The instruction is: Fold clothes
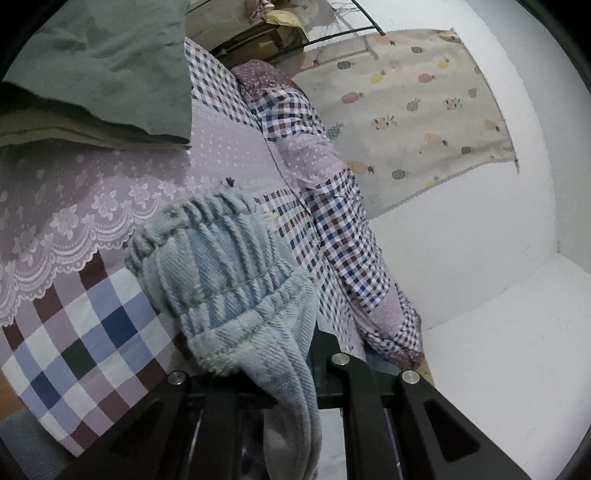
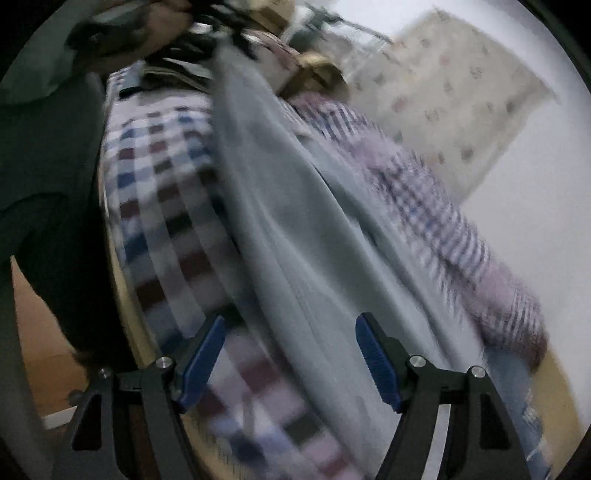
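A bed covered in a checked patchwork quilt [image 1: 85,332] with a lace-trimmed lilac panel [image 1: 74,206] is sitting beside a white wall [image 1: 480,229], where a cream cloth printed with pineapples [image 1: 413,110] is hanging above cardboard boxes [image 1: 266,33].

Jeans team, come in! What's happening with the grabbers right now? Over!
Left gripper shut on jeans waistband, lifted over checked bedspread. Right gripper open, empty, blurred. Nothing in the way.

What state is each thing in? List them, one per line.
Left gripper: shut on the denim garment.
Denim garment: lifted, elastic waistband bunched, hanging.
Right gripper: open, holding nothing.
Green cloth: folded, on the checked bedcover.
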Demonstrator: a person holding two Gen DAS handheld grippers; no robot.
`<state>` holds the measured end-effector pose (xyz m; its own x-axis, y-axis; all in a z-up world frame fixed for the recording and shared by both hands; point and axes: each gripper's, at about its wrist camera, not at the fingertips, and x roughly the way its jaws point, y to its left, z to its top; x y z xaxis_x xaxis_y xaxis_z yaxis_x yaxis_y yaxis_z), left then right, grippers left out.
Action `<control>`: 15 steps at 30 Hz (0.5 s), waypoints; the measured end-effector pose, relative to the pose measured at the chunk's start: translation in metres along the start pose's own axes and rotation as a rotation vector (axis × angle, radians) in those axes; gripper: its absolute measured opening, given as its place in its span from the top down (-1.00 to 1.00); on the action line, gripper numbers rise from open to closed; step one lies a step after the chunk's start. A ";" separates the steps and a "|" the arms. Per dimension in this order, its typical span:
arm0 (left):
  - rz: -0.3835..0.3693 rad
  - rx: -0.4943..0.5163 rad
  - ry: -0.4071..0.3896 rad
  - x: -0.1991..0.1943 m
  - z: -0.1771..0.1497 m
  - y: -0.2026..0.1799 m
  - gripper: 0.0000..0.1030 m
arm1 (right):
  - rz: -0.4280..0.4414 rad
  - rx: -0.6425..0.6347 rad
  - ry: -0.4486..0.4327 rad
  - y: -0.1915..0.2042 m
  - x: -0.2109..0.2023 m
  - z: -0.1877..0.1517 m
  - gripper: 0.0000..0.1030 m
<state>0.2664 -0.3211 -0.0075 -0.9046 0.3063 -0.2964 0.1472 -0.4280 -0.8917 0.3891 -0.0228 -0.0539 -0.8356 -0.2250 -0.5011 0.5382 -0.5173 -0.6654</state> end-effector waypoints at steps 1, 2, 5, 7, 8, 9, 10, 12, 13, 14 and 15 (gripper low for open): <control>0.006 0.006 0.008 0.001 0.000 0.000 0.83 | -0.015 -0.027 -0.021 0.007 0.004 0.007 -0.49; 0.010 0.011 0.018 0.002 0.001 0.000 0.83 | -0.026 -0.056 -0.035 0.014 0.011 0.014 -0.49; 0.029 0.022 0.046 0.006 0.004 0.003 0.79 | -0.051 -0.120 -0.065 0.029 0.032 0.030 -0.41; 0.039 0.018 0.062 0.008 0.005 0.008 0.78 | -0.059 -0.141 -0.069 0.032 0.043 0.038 0.20; 0.043 0.014 0.070 0.009 0.005 0.010 0.67 | -0.055 -0.128 -0.059 0.030 0.047 0.043 0.65; 0.050 0.010 0.080 0.010 0.006 0.013 0.55 | -0.040 -0.106 -0.059 0.026 0.049 0.047 0.86; 0.063 -0.003 0.090 0.011 0.007 0.018 0.32 | -0.026 -0.085 -0.063 0.022 0.049 0.048 0.87; 0.087 -0.053 0.110 0.012 0.011 0.030 -0.06 | -0.001 -0.054 -0.068 0.013 0.045 0.049 0.92; 0.087 -0.092 0.123 0.012 0.012 0.039 -0.15 | 0.007 -0.041 -0.071 0.008 0.040 0.051 0.92; 0.077 -0.136 0.138 0.012 0.013 0.047 -0.15 | 0.015 -0.028 -0.073 0.004 0.036 0.052 0.93; 0.083 -0.161 0.151 0.012 0.014 0.053 -0.15 | 0.022 -0.015 -0.076 0.000 0.031 0.053 0.94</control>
<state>0.2574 -0.3515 -0.0538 -0.8184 0.4048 -0.4080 0.2915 -0.3193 -0.9017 0.3577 -0.0735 -0.0399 -0.8289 -0.2985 -0.4731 0.5581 -0.4992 -0.6628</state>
